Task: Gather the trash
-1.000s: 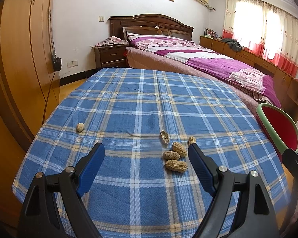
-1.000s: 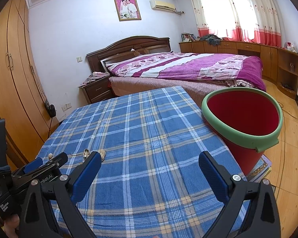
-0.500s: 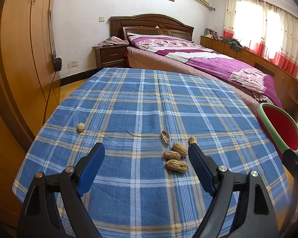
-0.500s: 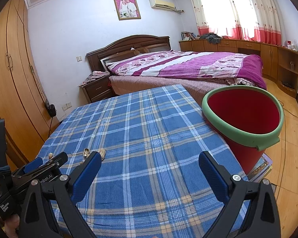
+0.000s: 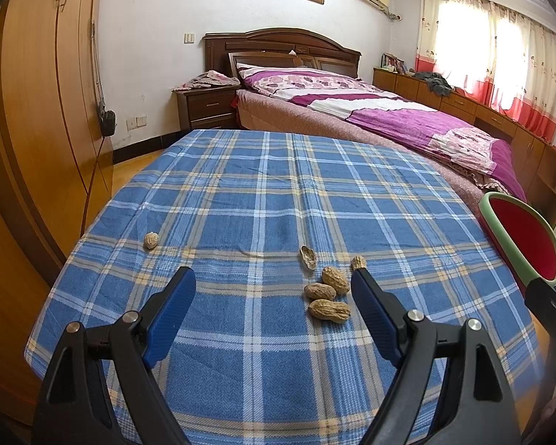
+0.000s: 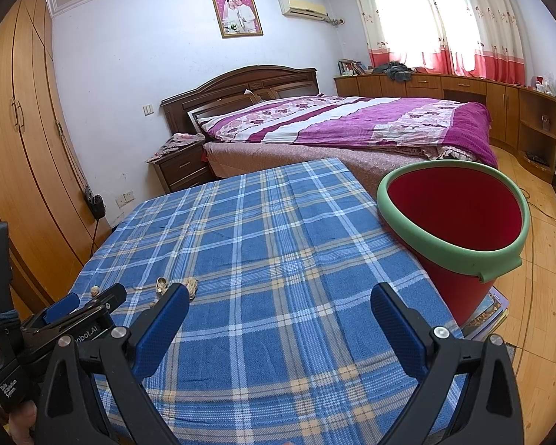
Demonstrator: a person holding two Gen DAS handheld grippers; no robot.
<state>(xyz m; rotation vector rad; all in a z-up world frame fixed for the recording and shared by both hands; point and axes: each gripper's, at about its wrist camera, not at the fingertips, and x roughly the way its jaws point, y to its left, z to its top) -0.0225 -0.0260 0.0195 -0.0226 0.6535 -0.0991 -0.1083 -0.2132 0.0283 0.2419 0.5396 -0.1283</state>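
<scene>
1. Landmark: red bucket with a green rim, standing just off the right edge of the table with the blue plaid cloth.
2. Left gripper: jaws spread wide, nothing between them, hovering over the cloth well left of the bucket.
3. Right gripper: jaws spread wide, empty, above the cloth just left of the bucket.
4. Trash: three whole peanuts clustered on the cloth left of the bucket, just inside the left gripper's right finger.
5. Empty half shell and a small peanut sit just beyond that cluster.
6. A lone peanut lies farthest from the bucket, near the cloth's left edge.
</scene>
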